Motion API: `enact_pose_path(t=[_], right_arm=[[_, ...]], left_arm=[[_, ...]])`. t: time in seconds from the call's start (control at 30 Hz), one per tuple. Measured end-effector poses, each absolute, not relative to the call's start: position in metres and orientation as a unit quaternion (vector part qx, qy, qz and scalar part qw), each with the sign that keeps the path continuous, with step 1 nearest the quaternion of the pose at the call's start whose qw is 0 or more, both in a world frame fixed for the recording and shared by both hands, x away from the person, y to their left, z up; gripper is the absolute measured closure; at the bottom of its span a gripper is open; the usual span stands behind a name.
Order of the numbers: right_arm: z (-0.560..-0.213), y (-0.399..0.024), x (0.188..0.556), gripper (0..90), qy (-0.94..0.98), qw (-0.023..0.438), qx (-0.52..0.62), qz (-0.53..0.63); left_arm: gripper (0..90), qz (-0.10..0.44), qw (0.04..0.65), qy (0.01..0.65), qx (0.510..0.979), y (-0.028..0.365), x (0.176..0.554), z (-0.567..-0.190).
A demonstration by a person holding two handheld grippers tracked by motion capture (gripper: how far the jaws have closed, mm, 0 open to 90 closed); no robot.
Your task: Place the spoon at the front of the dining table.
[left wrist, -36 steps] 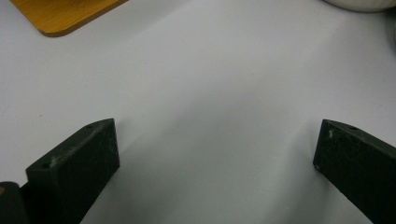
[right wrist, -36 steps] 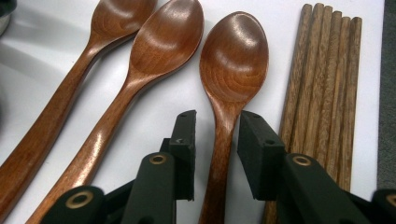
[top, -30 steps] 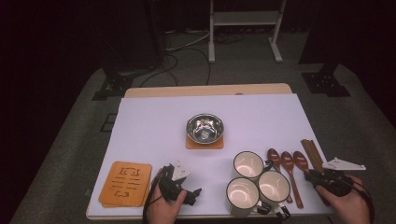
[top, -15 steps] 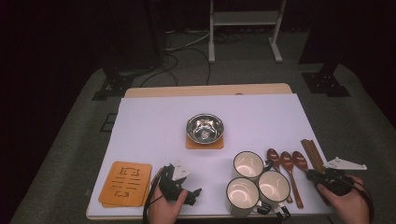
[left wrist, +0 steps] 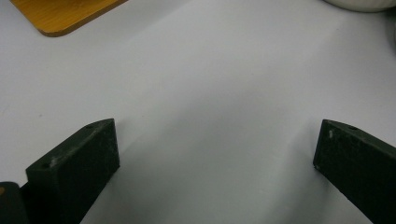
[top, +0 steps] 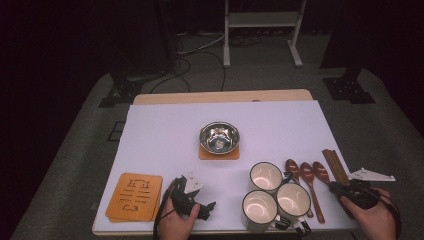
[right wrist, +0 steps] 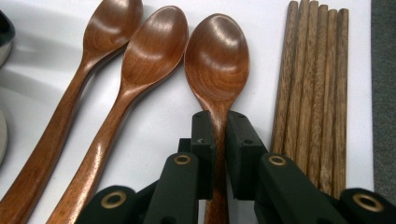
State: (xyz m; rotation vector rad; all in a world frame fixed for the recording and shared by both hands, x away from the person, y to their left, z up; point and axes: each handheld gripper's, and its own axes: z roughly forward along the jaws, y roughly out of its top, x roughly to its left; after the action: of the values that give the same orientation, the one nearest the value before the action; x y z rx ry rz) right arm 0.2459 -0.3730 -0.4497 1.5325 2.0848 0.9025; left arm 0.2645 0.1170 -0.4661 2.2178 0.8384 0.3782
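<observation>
Right hand-held gripper [right wrist: 219, 154], at the near right of the tabletop [top: 165, 135]: its jaws have just been closing and now clamp the handle of the rightmost wooden spoon [right wrist: 217, 65], whose bowl lies just beyond the jaw tips. Two more wooden spoons [right wrist: 140, 60] lie to its left; a bundle of chopsticks [right wrist: 313, 93] lies just to its right. Left hand-held gripper [left wrist: 215, 154], at the near left: jaws wide apart over bare tabletop, holding nothing.

Glossy wooden spoon [right wrist: 217, 60], matt wooden chopsticks [right wrist: 315, 88], shiny metal bowl [top: 219, 138]
</observation>
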Motion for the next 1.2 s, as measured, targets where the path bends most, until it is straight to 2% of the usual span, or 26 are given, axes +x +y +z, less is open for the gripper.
enact_pose_path(t=[1.2], right_arm=[[-0.438, -0.373, 0.250, 81.8, 0.744, 0.208, 0.540, 0.334]], left_arm=[[0.0, 0.147, 0.363, 0.326, 0.861, 0.117, 0.264, -0.466]])
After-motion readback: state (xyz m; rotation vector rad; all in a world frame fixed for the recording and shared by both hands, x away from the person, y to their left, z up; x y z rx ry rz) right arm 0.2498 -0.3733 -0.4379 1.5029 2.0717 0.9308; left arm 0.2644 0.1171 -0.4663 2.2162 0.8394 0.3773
